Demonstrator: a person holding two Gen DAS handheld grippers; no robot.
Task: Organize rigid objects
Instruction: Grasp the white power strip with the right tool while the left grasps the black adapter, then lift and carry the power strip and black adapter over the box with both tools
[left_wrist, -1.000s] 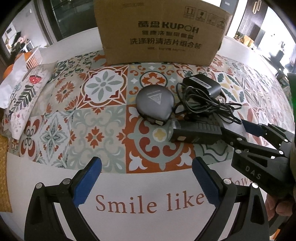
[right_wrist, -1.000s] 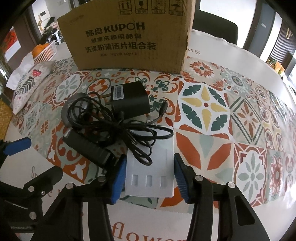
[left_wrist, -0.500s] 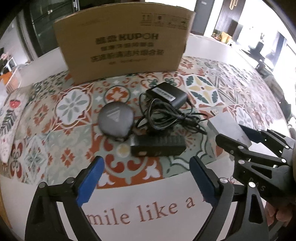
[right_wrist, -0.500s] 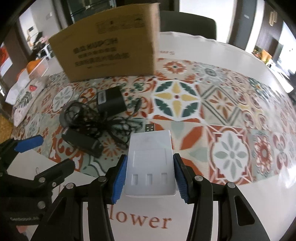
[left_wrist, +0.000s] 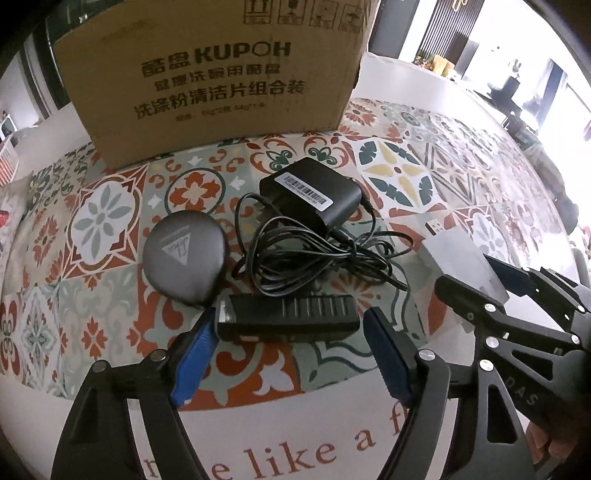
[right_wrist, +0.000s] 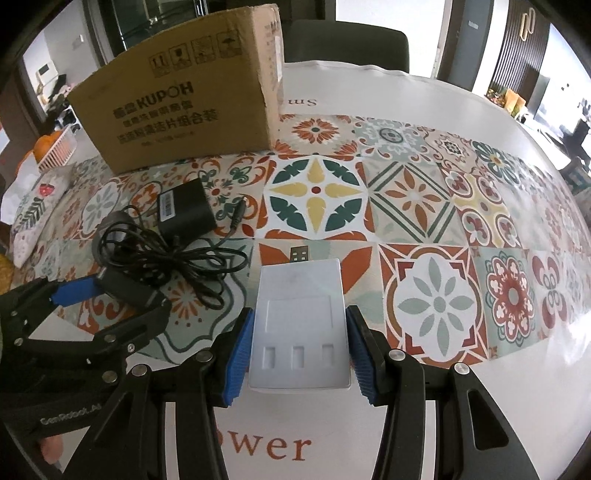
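My right gripper is shut on a white USB charger box and holds it above the patterned cloth; it also shows in the left wrist view. My left gripper is open, its blue pads either side of a black rectangular device lying on the cloth. Behind that lie a round grey case and a black power adapter with a tangled cable. A brown cardboard box stands at the back.
A patterned tile tablecloth covers the table, with a white border with lettering at the near edge. A floral pouch and a white basket sit at far left. A dark chair stands behind the table.
My left gripper moved forward and down so its pads now flank the black device. My right gripper lifted the white charger box up and rightward, away from the cable pile.
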